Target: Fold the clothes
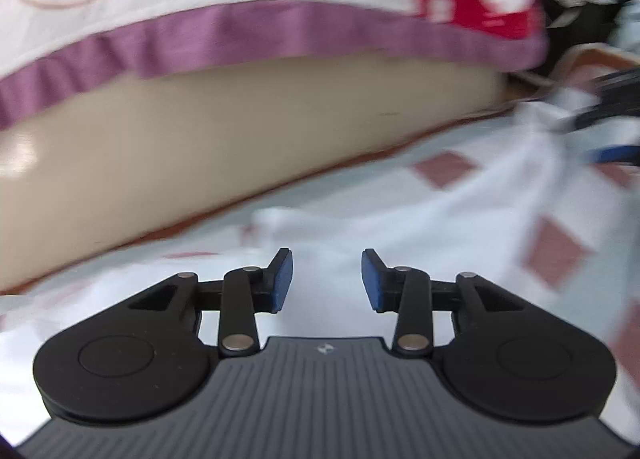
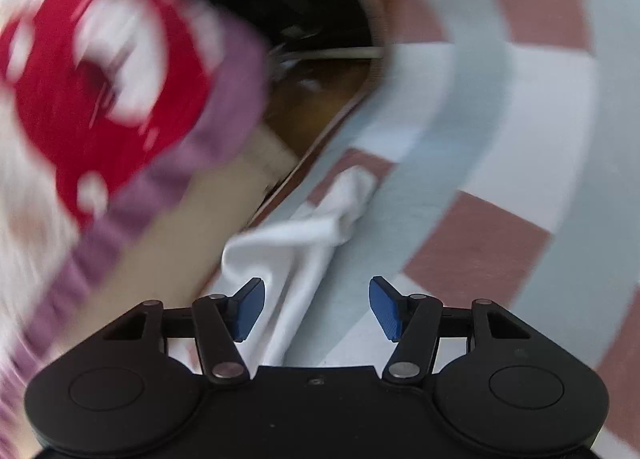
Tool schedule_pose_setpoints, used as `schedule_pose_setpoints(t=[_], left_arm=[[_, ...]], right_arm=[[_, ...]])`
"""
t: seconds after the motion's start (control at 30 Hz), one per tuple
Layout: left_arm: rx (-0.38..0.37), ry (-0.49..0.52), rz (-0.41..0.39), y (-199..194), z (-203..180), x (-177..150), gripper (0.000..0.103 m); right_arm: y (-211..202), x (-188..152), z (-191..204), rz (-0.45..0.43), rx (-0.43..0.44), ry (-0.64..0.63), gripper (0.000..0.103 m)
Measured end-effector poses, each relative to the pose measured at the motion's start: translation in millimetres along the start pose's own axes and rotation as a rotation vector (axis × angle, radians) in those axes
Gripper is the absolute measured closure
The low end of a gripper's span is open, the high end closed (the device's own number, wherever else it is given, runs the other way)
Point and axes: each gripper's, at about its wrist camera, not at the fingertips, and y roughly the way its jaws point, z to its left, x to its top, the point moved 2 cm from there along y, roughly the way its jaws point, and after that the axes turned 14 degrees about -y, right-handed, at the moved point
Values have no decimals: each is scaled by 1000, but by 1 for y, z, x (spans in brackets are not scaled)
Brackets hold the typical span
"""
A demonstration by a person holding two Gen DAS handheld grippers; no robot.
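I find the white garment (image 2: pixel 296 243) lying rumpled on the checked bedsheet (image 2: pixel 480 243), no fold visible. My right hand-held gripper (image 2: pixel 317 309) straddles it, spread; my left hand-held gripper (image 1: pixel 327 282) is spread, empty. Folding remains, I judge.

Checked bedsheet (image 2: pixel 500 107), beige headboard (image 1: pixel 200 131), purple-trimmed blanket (image 1: pixel 240 35).
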Motion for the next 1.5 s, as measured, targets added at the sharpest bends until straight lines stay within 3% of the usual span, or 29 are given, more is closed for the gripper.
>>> schedule_pose_setpoints(t=[0.07, 0.13, 0.17, 0.23, 0.33, 0.4, 0.5, 0.57, 0.63, 0.73, 0.83, 0.9, 1.0, 1.07, 1.13, 1.23, 1.3, 1.37, 1.43, 1.5], left_arm=[[-125, -18, 36, -9, -6, -8, 65], [-153, 2, 62, -12, -13, -17, 62], [-149, 18, 69, -13, -16, -21, 62], [-129, 42, 81, -13, -19, -27, 62], [-140, 2, 110, -20, -14, -31, 62], [-186, -42, 122, -27, -10, -32, 60], [-210, -95, 156, -26, -4, -38, 52], [-217, -138, 203, -23, -1, -44, 52], [-221, -163, 222, -24, 1, -49, 52], [-221, -167, 235, -26, 1, -53, 52], [-212, -177, 255, -23, 0, -53, 52], [-201, -202, 284, -23, 0, -51, 52], [-193, -261, 364, -29, 9, -42, 52], [-194, -253, 423, -38, 22, -34, 54], [-124, -190, 454, -59, 46, -21, 58], [-19, -94, 500, -90, 83, -1, 61], [81, -12, 522, -126, 114, 14, 61], [179, 35, 509, -174, 151, 31, 61], [245, -3, 500, -212, 192, 36, 59], [305, -59, 497, -248, 233, 38, 59]], right_arm=[[14, -7, 17, 29, -14, -109, 49], [25, -14, 28, 20, 9, -150, 49], [27, -17, 34, 0, -1, -186, 60], [31, -21, 50, 13, -53, -289, 100], [-9, -3, 75, -68, -247, -465, 100], [-43, 14, 86, -111, -357, -555, 100], [-66, 13, 71, -36, -389, -540, 95], [-48, 4, 41, 91, -524, -498, 89], [-38, 6, 8, 174, -570, -364, 89], [-51, 19, -21, 114, -510, -125, 83], [-56, 21, -10, 50, -462, -121, 74], [-55, 22, 9, 0, -394, -173, 74], [-52, 20, 52, -84, -186, -302, 67], [-50, 13, 81, -95, 6, -366, 64], [-46, -1, 108, -79, 182, -391, 64], [-40, -27, 145, -68, 334, -443, 64], [-40, -47, 168, -94, 374, -513, 56], [-44, -67, 189, -145, 368, -626, 36], [-50, -87, 211, -180, 327, -758, 32], [-58, -101, 228, -144, 268, -860, 32]])
